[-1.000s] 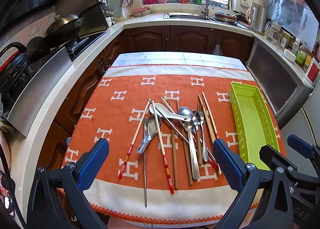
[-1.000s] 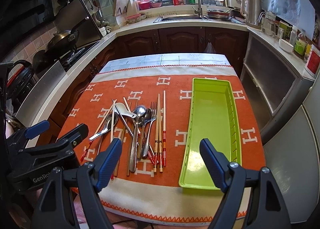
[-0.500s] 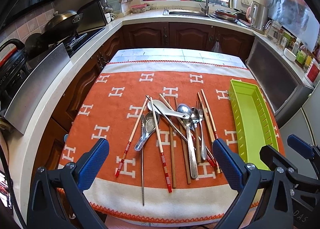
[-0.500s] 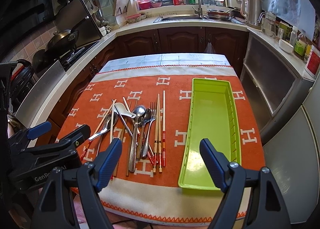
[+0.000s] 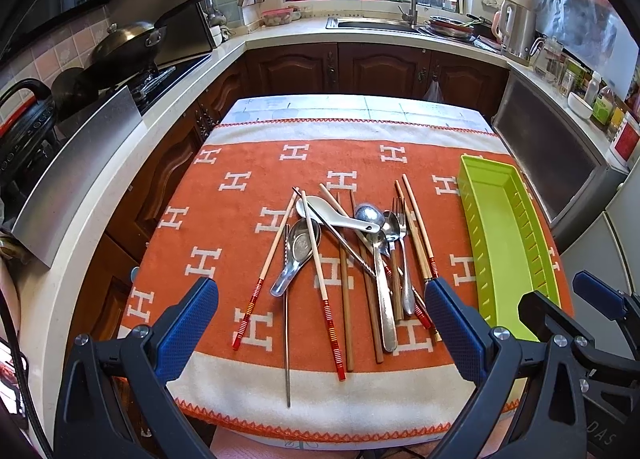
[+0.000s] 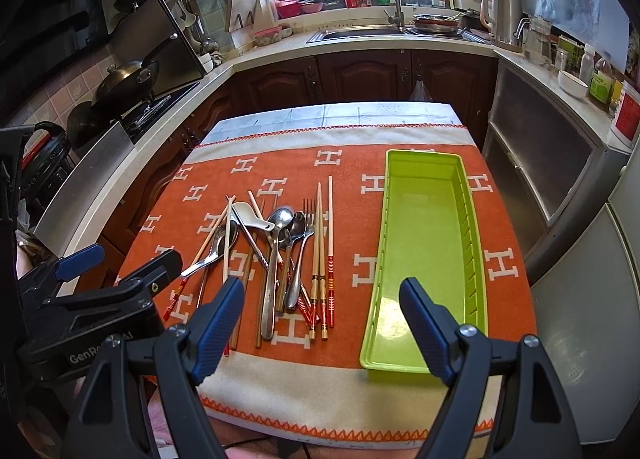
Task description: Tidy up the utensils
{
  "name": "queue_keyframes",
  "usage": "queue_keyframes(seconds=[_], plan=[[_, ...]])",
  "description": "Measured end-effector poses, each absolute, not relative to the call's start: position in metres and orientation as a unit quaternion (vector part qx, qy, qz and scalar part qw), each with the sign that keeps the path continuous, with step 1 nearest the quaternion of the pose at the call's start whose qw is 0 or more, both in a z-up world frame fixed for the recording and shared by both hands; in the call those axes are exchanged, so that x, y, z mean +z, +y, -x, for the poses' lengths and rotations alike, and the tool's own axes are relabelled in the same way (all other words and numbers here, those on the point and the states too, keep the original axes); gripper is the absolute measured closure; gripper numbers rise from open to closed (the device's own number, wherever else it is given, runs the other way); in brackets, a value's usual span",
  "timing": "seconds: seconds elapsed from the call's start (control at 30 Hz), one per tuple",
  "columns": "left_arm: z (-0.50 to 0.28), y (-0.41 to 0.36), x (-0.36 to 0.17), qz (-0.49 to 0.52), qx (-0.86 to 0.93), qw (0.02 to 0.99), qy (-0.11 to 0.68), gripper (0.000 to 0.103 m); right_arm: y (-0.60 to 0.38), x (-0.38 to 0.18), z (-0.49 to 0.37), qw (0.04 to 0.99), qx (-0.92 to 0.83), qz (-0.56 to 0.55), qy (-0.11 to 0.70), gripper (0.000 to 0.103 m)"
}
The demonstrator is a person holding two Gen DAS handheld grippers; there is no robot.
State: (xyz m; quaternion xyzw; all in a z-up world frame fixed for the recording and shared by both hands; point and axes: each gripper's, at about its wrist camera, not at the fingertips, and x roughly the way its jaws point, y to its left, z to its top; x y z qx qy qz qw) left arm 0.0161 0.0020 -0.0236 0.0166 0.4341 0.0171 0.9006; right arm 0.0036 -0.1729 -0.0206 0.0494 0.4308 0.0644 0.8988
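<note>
left gripper (image 5: 320,323): jaws wide apart, holding nothing, above the near cloth edge; body reads "GenRo…", rest cut off
orange cloth (image 5: 248,219): repeating white "H" marks
utensil pile (image 6: 276,251): chopsticks, spoons, fork overlapping mid-cloth; lower pieces partly hidden
green tray (image 6: 424,259): right of pile, apart, near right cloth edge
right gripper (image 6: 322,323): jaws wide apart, holding nothing

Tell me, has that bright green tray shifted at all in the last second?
No. In the right wrist view the green tray sits at the same white H marks on the orange cloth as before; only the left camera's viewpoint drifted slightly.
</note>
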Motion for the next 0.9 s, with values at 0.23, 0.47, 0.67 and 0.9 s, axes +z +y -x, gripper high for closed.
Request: queue_keyframes(seconds=[0.23, 0.47, 0.67, 0.9], plan=[[-0.014, -0.001, -0.025, -0.029, 0.016, 0.896, 0.443, 0.001, -0.173, -0.02, -0.002, 0.9, 0.061, -0.048, 0.428, 0.022], [-0.012, -0.005, -0.024, -0.032, 0.007, 0.894, 0.447, 0.001, -0.177, -0.019, 0.005, 0.903, 0.057, -0.055, 0.422, 0.022], [-0.011, -0.006, -0.023, -0.033, 0.008, 0.895, 0.445, 0.001, -0.178, -0.02, 0.005, 0.903, 0.056, -0.052, 0.422, 0.022], [-0.012, -0.005, -0.025, -0.033, 0.005, 0.894, 0.448, 0.001, -0.176, -0.019, 0.007, 0.903, 0.052, -0.05, 0.425, 0.022]])
